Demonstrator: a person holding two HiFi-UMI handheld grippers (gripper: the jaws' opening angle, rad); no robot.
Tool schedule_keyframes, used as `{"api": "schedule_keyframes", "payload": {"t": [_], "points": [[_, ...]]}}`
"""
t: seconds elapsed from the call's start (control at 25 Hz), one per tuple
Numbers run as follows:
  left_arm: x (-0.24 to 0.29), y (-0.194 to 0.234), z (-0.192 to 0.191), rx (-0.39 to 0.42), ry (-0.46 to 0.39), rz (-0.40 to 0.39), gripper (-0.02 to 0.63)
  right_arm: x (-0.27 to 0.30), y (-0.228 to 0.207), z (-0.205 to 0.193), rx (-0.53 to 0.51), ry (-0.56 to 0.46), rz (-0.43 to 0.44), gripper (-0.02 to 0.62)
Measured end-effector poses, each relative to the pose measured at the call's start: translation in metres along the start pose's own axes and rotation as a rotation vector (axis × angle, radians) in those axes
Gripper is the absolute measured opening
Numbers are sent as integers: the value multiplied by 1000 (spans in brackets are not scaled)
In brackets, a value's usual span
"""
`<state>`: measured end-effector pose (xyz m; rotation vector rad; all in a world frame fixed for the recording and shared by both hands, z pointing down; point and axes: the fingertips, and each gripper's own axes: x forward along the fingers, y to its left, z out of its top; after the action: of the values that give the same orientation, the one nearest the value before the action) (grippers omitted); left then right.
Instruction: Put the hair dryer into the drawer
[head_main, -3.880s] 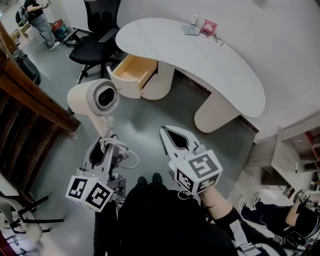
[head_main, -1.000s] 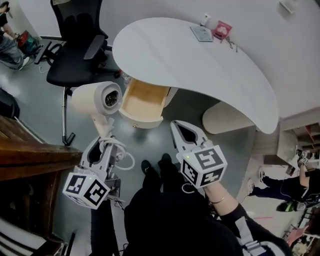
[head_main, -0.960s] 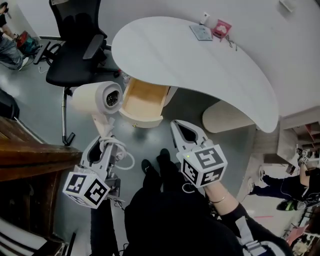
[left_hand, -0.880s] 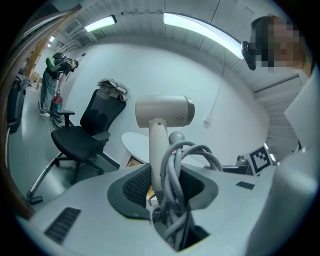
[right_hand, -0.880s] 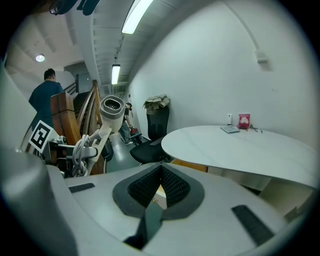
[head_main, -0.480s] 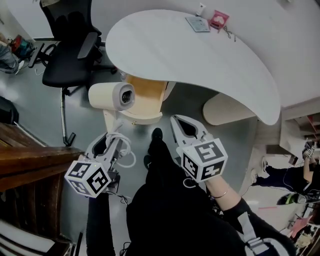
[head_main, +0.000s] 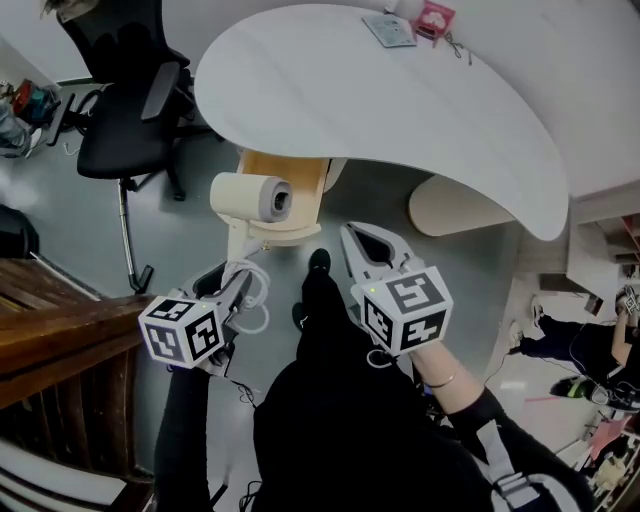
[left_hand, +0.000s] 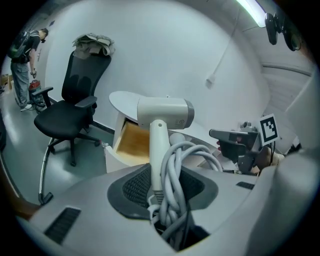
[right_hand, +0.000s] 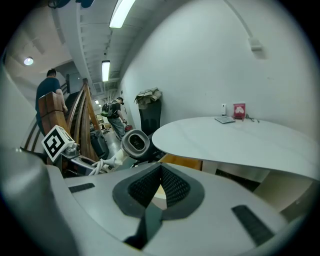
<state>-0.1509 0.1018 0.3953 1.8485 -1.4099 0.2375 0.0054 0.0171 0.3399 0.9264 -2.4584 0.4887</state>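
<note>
The cream hair dryer (head_main: 255, 197) hangs by its handle from my left gripper (head_main: 238, 275), which is shut on the handle and the bundled cord. Its head is over the front of the open wooden drawer (head_main: 290, 172) under the white desk (head_main: 380, 100). In the left gripper view the hair dryer (left_hand: 165, 112) stands upright between the pads of the left gripper (left_hand: 162, 185), with the drawer (left_hand: 132, 140) just behind it. My right gripper (head_main: 352, 235) hovers to the right of the drawer, its jaws closed together on nothing. From the right gripper (right_hand: 160, 170) the dryer (right_hand: 135, 143) shows at left.
A black office chair (head_main: 120, 130) stands left of the drawer. A dark wooden stair rail (head_main: 60, 320) runs along the lower left. A pink box (head_main: 437, 18) and a grey pad (head_main: 390, 28) lie at the desk's far edge. The person's legs and feet (head_main: 318, 265) are between the grippers.
The left gripper has carried the hair dryer forward and down, from beside the drawer to over its front edge, tilting it. The right gripper has shifted only slightly.
</note>
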Motion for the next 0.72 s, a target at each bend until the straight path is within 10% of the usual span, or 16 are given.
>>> {"api": "schedule_keyframes", "payload": {"t": [0.72], "points": [[64, 50, -24, 33, 393, 71, 152, 54, -32, 9, 54, 55, 10, 3]]}}
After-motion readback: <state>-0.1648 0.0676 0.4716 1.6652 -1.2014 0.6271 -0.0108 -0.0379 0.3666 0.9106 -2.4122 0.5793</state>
